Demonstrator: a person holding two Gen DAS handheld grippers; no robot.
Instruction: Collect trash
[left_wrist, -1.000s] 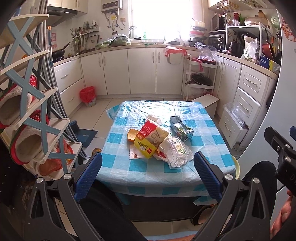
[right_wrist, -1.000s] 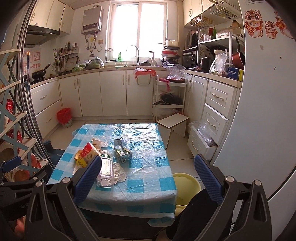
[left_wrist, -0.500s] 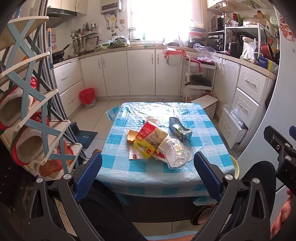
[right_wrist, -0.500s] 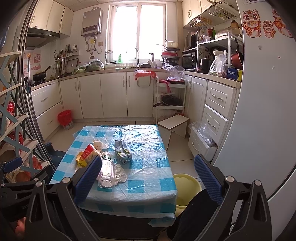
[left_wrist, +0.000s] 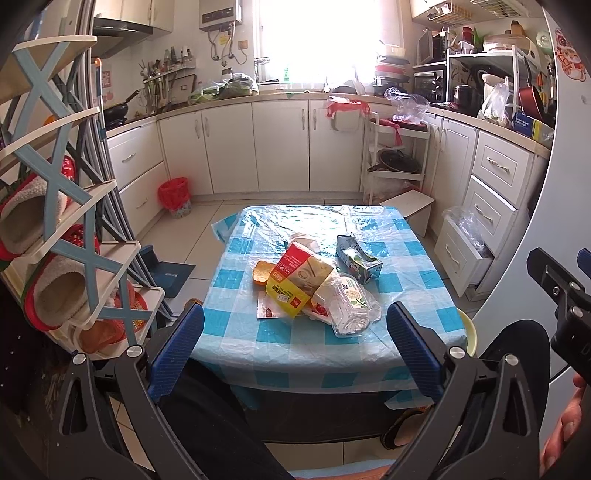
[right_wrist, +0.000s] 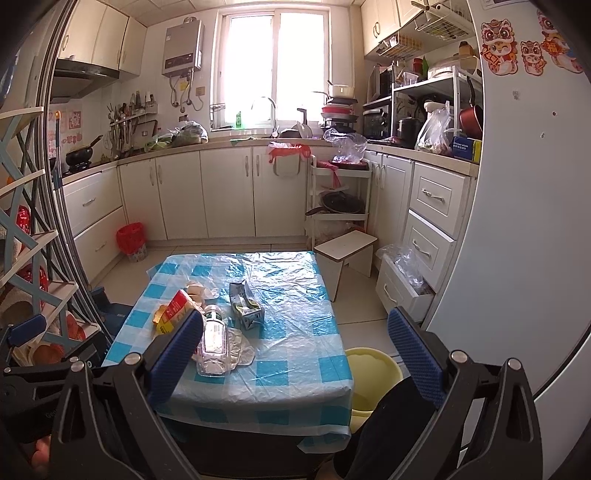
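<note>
Nearest the cameras, the left gripper has its jaws spread wide with nothing between them, held short of the near edge of the tabletop. The right gripper is likewise wide apart and grips nothing; in its view the left blue pad overlaps the trash pile, but whether it touches anything cannot be told.

The tabletop wears a blue-and-white checked plastic cover. On its near left part lies the trash, bunched together: a clear plastic bottle on its side nearest the person, resting on a crumpled white wrapper; just beyond and left of the bottle, a red-and-yellow carton, with a small orange piece at its left. Beyond the bottle, toward the tabletop's middle, lies a crushed blue-green drink carton, and a crumpled white tissue sits behind the red-and-yellow carton.

On the floor just right of the tabletop's near corner stands a yellow bucket. Farther off, left of the tabletop against the cabinets, is a red wastebasket.
</note>
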